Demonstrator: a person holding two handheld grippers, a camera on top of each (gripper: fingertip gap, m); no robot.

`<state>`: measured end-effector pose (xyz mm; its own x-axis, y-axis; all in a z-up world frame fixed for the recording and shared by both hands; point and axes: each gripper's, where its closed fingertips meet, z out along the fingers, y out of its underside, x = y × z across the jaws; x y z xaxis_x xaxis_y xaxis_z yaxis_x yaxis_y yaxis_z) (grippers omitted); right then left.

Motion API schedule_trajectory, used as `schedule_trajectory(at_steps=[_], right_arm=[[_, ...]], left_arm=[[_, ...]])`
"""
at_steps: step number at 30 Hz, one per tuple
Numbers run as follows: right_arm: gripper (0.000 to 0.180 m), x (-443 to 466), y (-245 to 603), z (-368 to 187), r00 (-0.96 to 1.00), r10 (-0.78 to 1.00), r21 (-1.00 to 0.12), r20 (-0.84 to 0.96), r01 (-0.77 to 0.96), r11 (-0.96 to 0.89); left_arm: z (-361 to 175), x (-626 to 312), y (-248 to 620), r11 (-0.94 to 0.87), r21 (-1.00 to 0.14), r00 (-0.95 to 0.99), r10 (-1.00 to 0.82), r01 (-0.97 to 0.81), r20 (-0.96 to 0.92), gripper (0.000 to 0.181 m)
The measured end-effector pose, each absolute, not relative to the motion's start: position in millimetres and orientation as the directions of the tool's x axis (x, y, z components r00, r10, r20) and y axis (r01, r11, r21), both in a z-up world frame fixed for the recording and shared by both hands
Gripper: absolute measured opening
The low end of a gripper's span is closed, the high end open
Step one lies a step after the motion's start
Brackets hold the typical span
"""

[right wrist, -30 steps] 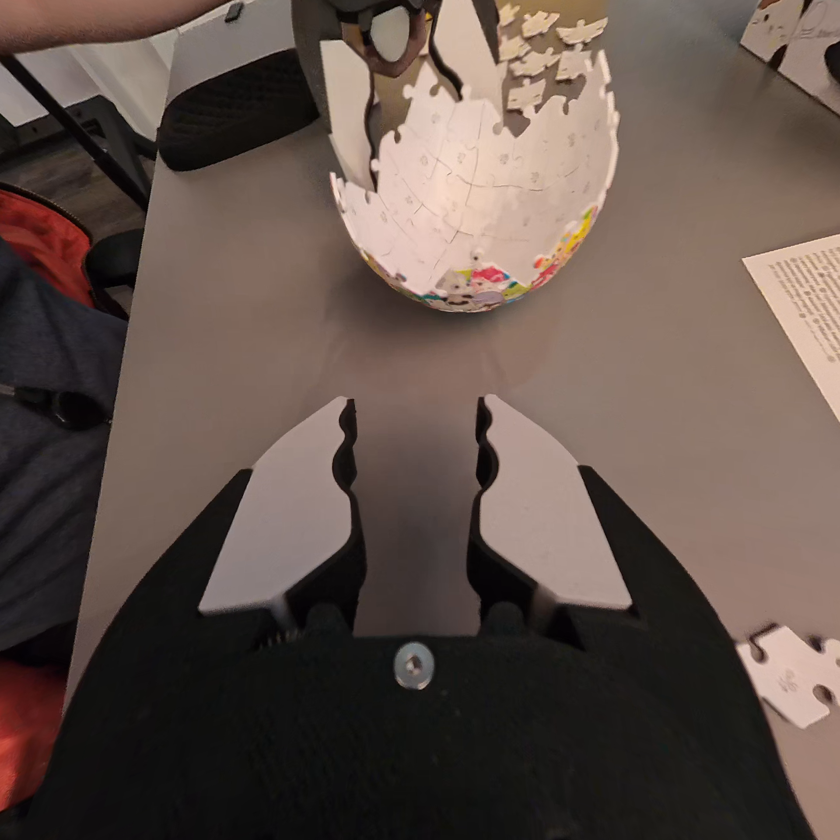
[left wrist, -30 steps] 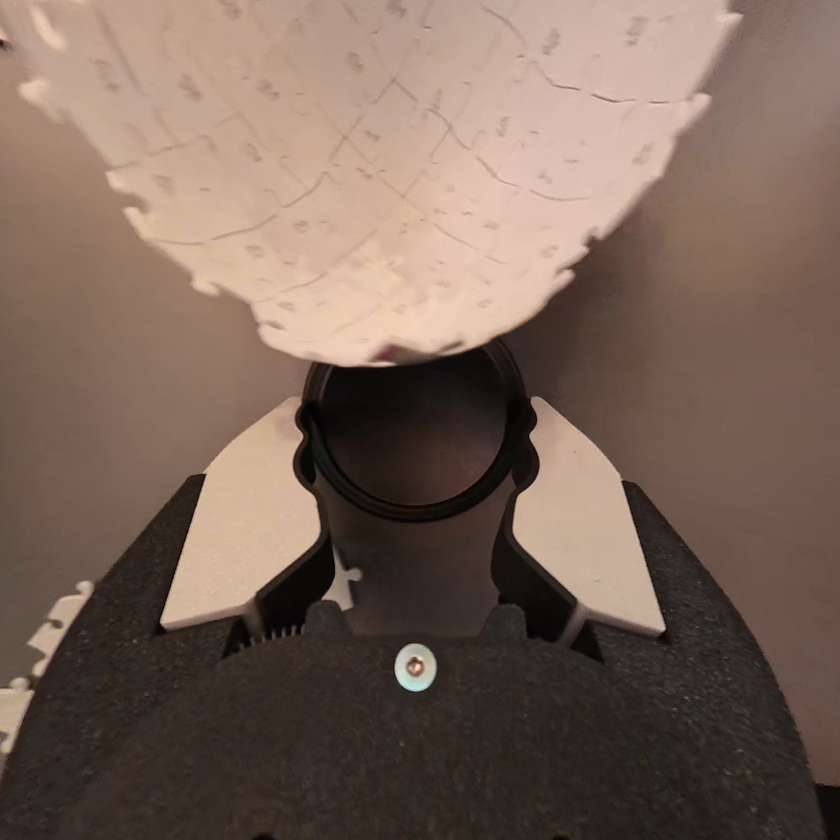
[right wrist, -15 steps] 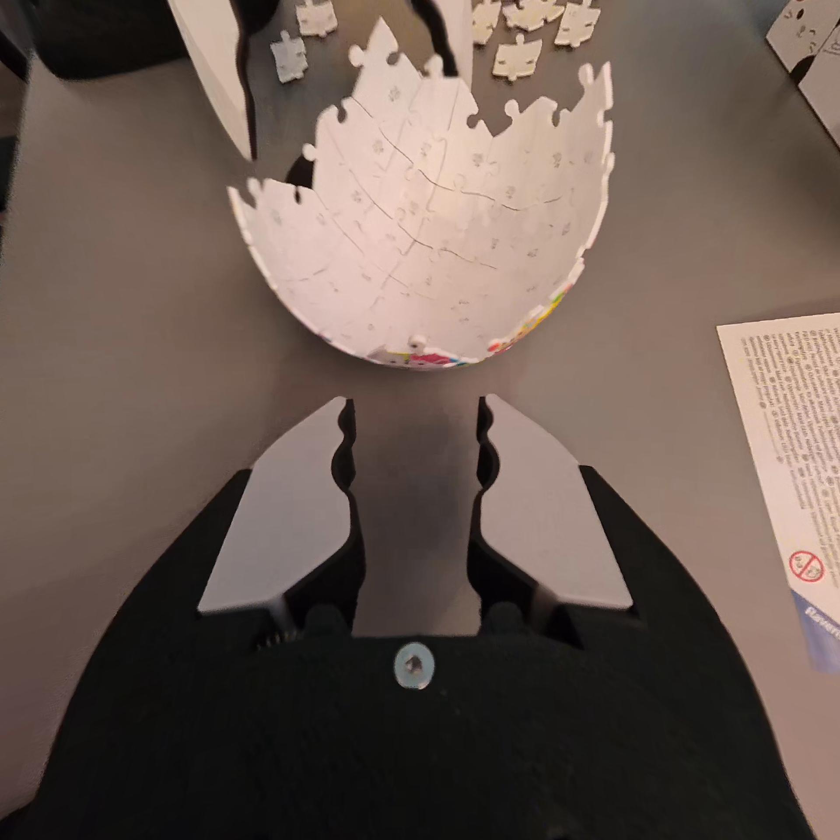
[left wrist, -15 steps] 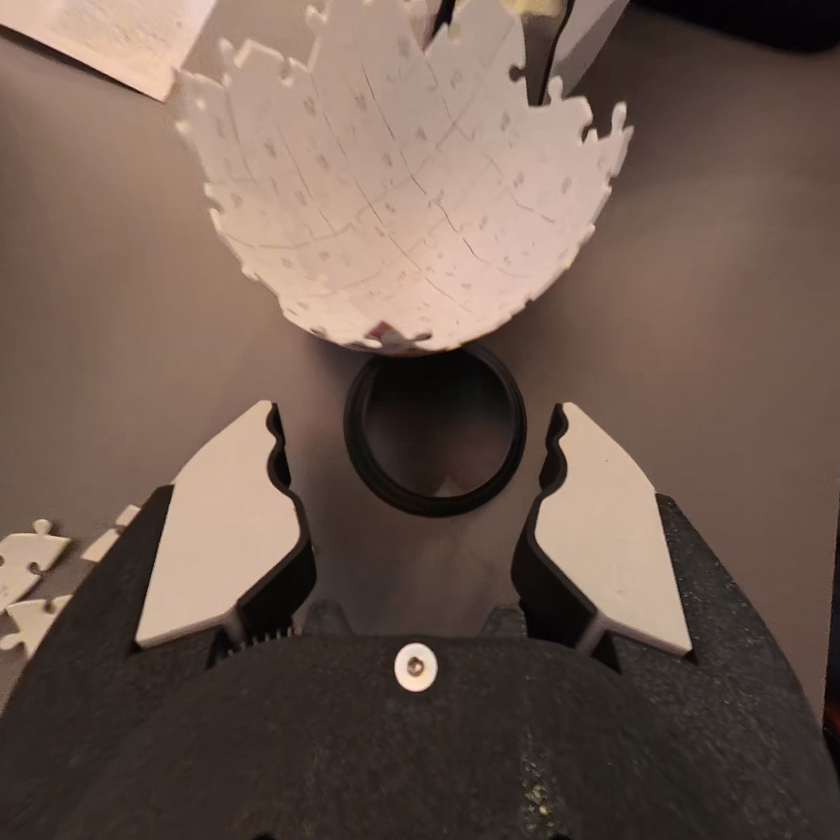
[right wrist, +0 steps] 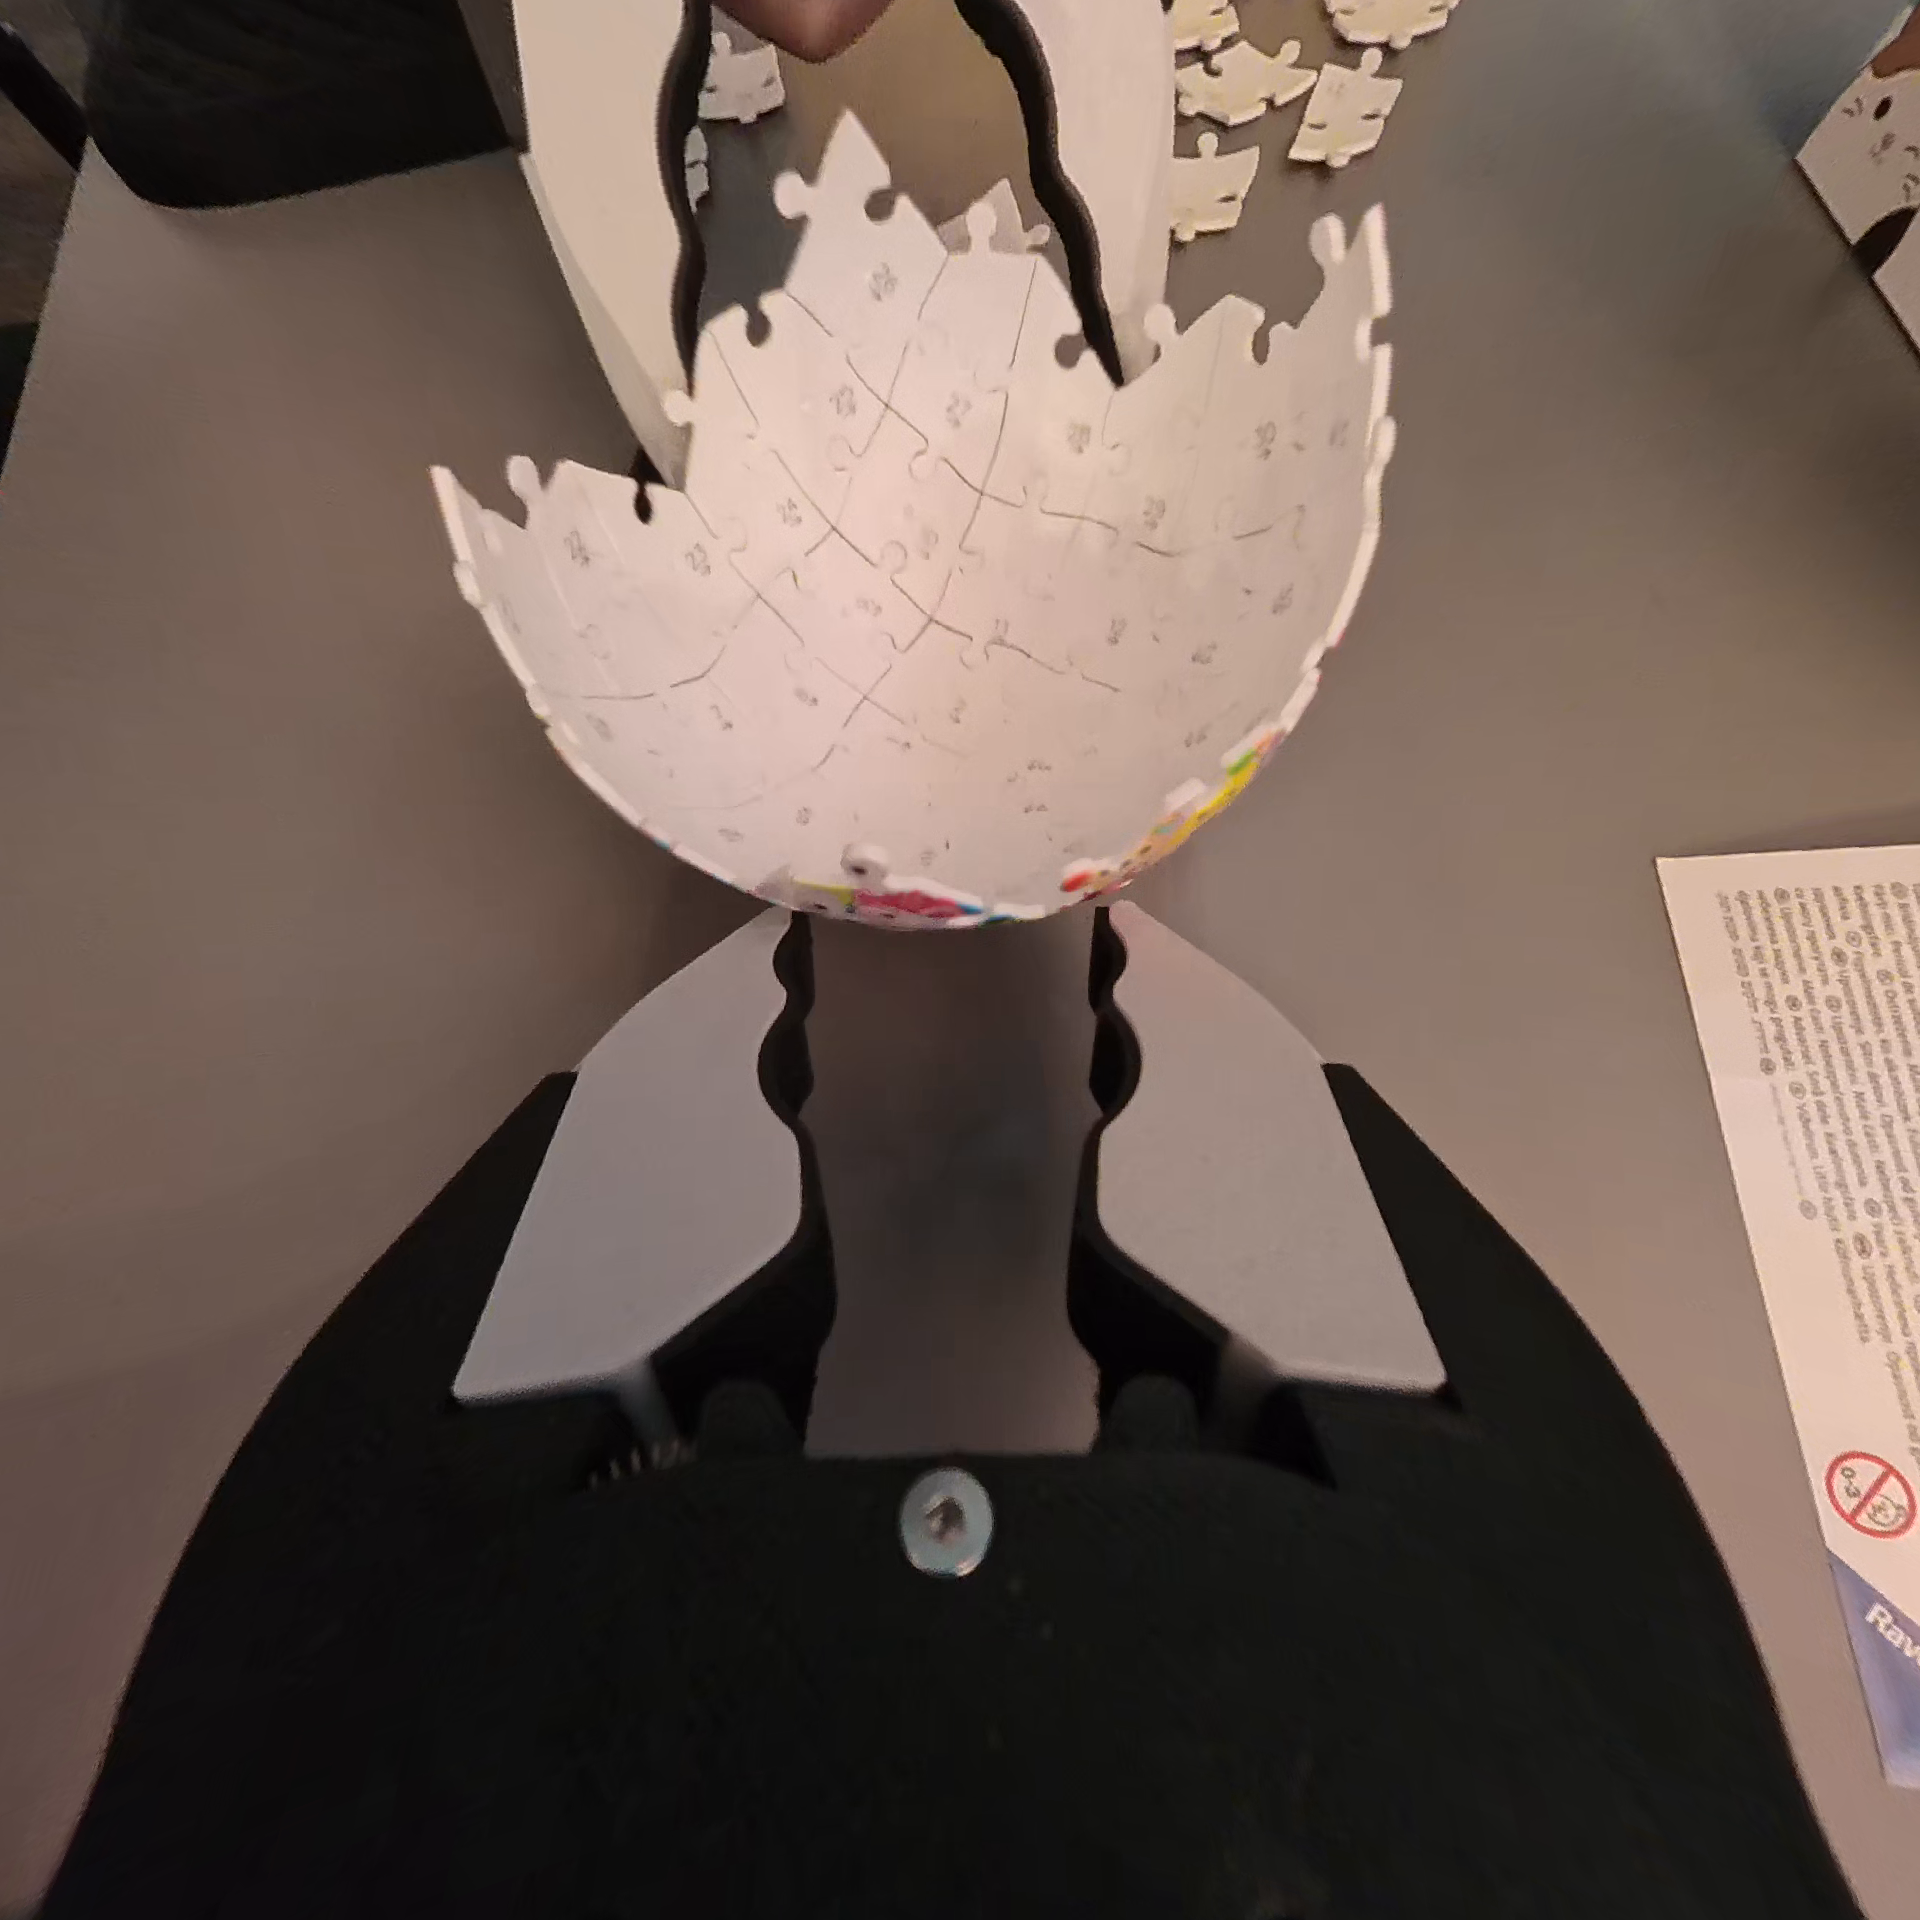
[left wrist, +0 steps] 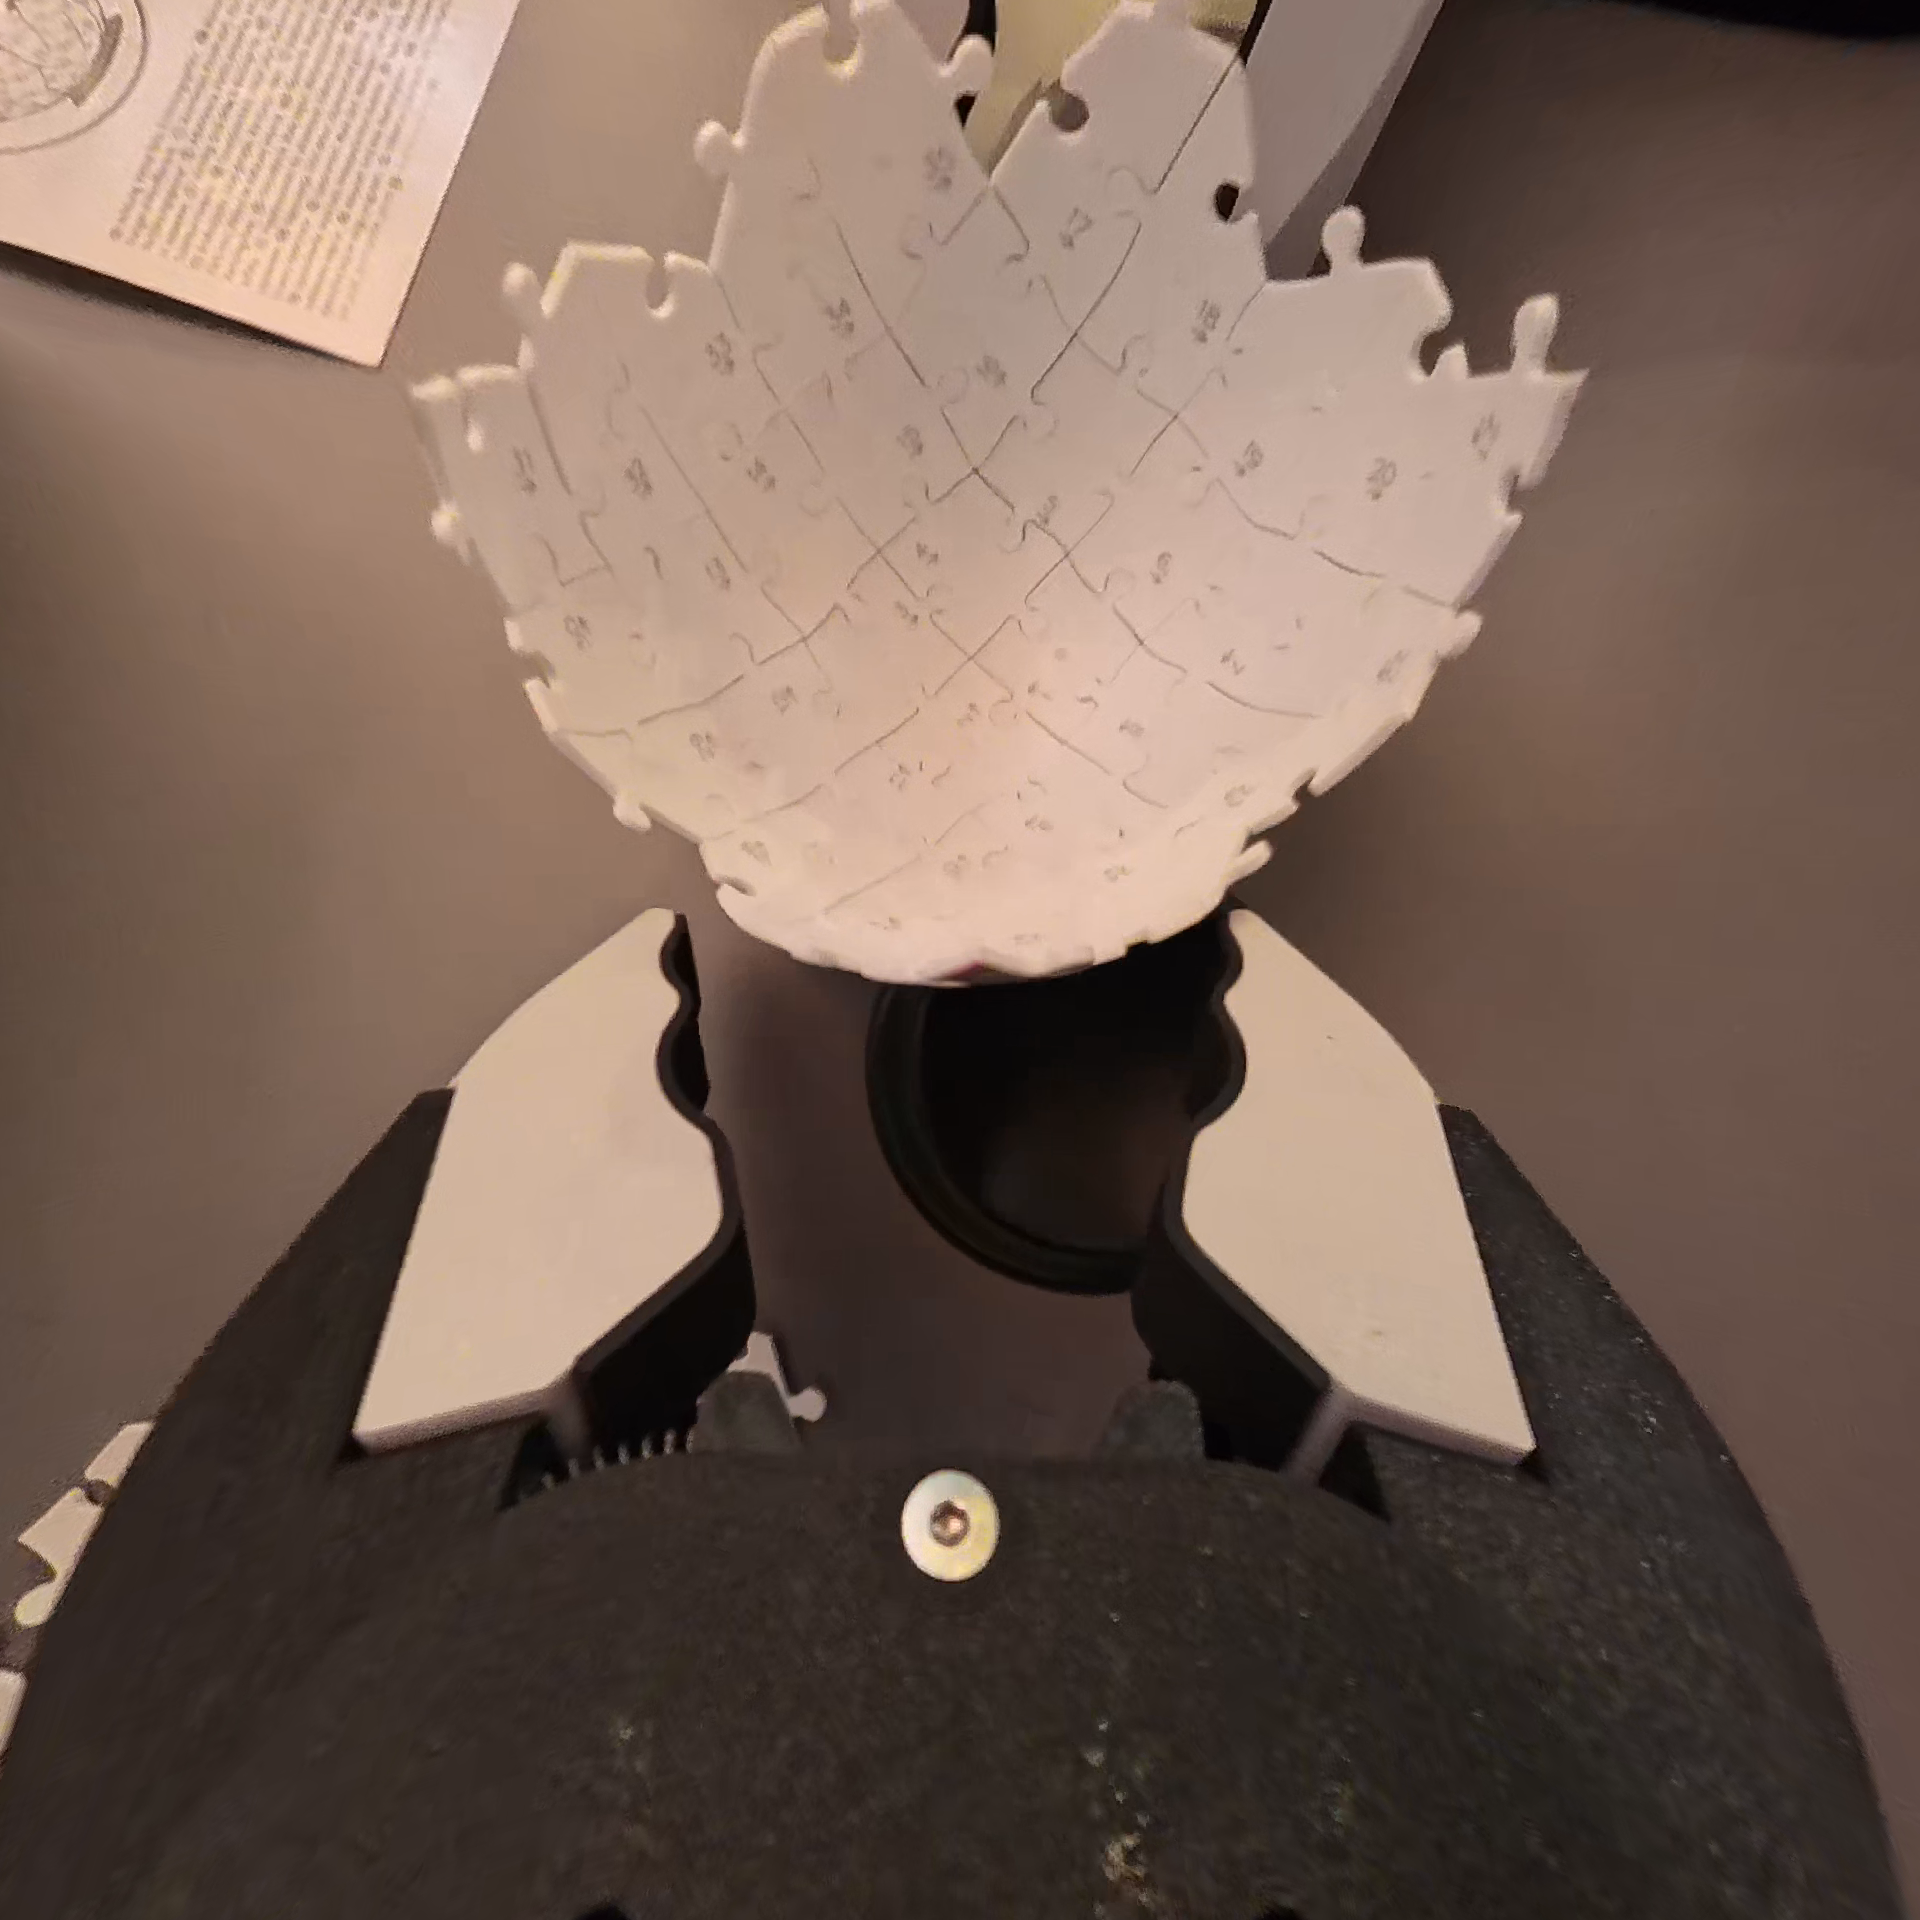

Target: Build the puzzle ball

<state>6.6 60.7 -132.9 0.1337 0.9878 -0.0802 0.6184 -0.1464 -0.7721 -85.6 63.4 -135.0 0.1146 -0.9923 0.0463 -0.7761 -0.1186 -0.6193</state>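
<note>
The half-built puzzle ball (left wrist: pixel 997 582) sits on the grey table (left wrist: pixel 229 790), an open bowl of joined white pieces with a jagged rim; I see its numbered inner side in both views. In the right wrist view a strip of coloured print shows along its lower outer edge (right wrist: pixel 914 902).

A black ring (left wrist: pixel 1039 1143) lies on the table just in front of the shell, partly under its near edge in the left wrist view. My left gripper (left wrist: pixel 951 971) is spread wide, empty, with the ring lying between its fingers; the right-hand finger overlaps the ring's edge, contact I cannot confirm.

My right gripper (right wrist: pixel 943 935) is parted and holds nothing, tips close to the shell's near side. Whether they touch it I cannot tell.

Farther out: loose puzzle pieces (right wrist: pixel 1278 94) beyond the shell, a printed instruction sheet (right wrist: pixel 1829 1195) to my right, and one more loose piece (left wrist: pixel 779 1387) behind the left fingers.
</note>
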Motion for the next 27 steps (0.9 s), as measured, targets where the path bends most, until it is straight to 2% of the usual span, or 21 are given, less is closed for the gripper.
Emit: schedule_trajectory(at_steps=[11,20,27], right_arm=[[0.051,4.6,55.7,-135.9,0.102,0.989,-0.768,-0.104,0.624,-0.145],[0.052,3.4,53.9,-146.6,0.096,0.990,-0.742,-0.106,0.655,-0.143],[0.051,3.9,53.9,-148.5,0.097,0.990,-0.738,-0.107,0.659,-0.144]], left_arm=[[-134.7,-80.7,61.9,-0.095,-0.644,0.089,-0.995,-0.759,0.041,0.089],[-139.9,-78.8,68.6,-0.023,-0.631,0.070,-0.996,-0.775,-0.050,0.085],[-138.3,-74.6,66.1,-0.028,-0.651,0.056,-0.998,-0.759,-0.022,0.085]])
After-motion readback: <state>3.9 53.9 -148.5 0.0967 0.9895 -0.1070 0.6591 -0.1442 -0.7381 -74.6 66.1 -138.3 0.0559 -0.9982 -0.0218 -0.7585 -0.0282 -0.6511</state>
